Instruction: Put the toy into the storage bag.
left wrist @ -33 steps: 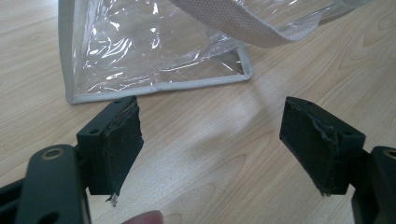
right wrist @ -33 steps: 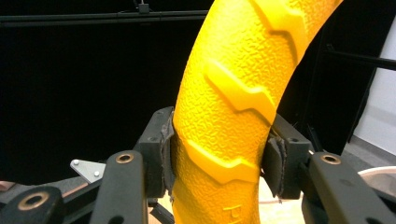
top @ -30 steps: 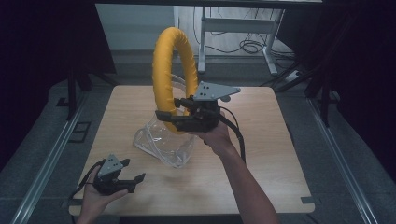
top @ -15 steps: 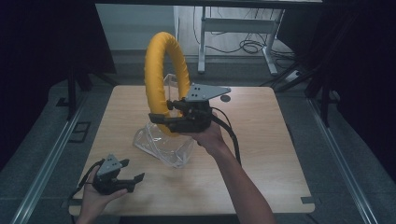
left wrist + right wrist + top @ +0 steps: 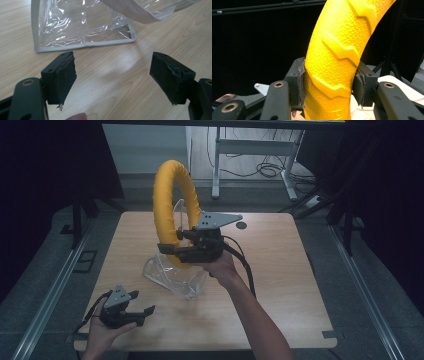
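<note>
Ring (image 5: 334, 65) clamped upright between right tool (image 5: 329, 86) pads, above bag (image 5: 172, 275)

My left gripper (image 5: 142, 311) and right gripper (image 5: 172, 251) are black, each topped by a grey three-cornered plate. Black cables trail from both. My jaws carry brass-ringed screws and worn dark pads (image 5: 65, 75).

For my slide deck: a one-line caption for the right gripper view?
Right gripper clamped on an upright yellow ring with raised zigzag tread.

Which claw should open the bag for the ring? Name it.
Left. The left claw is open and free beside the bag. The right claw is shut on the ring, held above the bag.
</note>
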Demonstrator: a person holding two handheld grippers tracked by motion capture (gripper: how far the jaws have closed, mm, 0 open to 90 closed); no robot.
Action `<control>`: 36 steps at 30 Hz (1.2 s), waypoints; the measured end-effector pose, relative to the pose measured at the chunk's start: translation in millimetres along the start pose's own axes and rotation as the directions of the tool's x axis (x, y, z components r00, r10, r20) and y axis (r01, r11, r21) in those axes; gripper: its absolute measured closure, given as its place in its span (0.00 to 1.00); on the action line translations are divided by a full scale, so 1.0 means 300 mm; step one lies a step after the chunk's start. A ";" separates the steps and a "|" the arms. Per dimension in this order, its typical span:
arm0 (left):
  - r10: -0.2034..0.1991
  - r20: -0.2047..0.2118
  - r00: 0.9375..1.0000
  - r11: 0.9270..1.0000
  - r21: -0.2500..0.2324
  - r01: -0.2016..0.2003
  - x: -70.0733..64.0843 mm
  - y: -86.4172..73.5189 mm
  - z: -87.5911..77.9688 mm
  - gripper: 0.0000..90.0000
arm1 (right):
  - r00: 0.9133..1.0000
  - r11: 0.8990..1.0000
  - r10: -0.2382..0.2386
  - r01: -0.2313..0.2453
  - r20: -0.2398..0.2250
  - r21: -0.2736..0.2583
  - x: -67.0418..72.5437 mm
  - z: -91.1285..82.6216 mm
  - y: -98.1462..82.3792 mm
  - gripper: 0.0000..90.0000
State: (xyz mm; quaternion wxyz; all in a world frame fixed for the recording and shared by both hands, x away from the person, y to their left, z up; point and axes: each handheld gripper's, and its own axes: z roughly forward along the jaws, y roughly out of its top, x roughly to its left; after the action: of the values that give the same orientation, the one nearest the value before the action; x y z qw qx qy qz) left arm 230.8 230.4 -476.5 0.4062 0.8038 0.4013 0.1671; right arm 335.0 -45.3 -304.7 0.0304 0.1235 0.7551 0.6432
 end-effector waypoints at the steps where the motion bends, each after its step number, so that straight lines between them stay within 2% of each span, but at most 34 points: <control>1: 0.001 0.000 1.000 1.000 0.001 -0.001 0.000 0.000 0.000 0.23 | 1.000 1.000 0.002 -0.002 0.000 0.002 -0.001 0.003 -0.003 0.56; 23: 0.004 0.002 1.000 1.000 0.006 -0.004 -0.001 -0.001 0.001 0.23 | 0.996 0.995 0.088 -0.087 -0.021 0.057 -0.067 0.070 -0.136 0.56; 36: 0.002 0.001 1.000 1.000 0.010 -0.002 -0.002 -0.002 0.004 0.23 | 0.991 0.990 0.128 -0.126 -0.027 0.065 -0.101 0.078 -0.188 0.56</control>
State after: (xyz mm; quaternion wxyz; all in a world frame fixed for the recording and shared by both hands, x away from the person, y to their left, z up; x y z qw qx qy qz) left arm 230.7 229.4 -477.7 0.4023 0.8061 0.4013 0.1651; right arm 360.8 -37.7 -367.2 -0.0264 0.1621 0.7659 0.6216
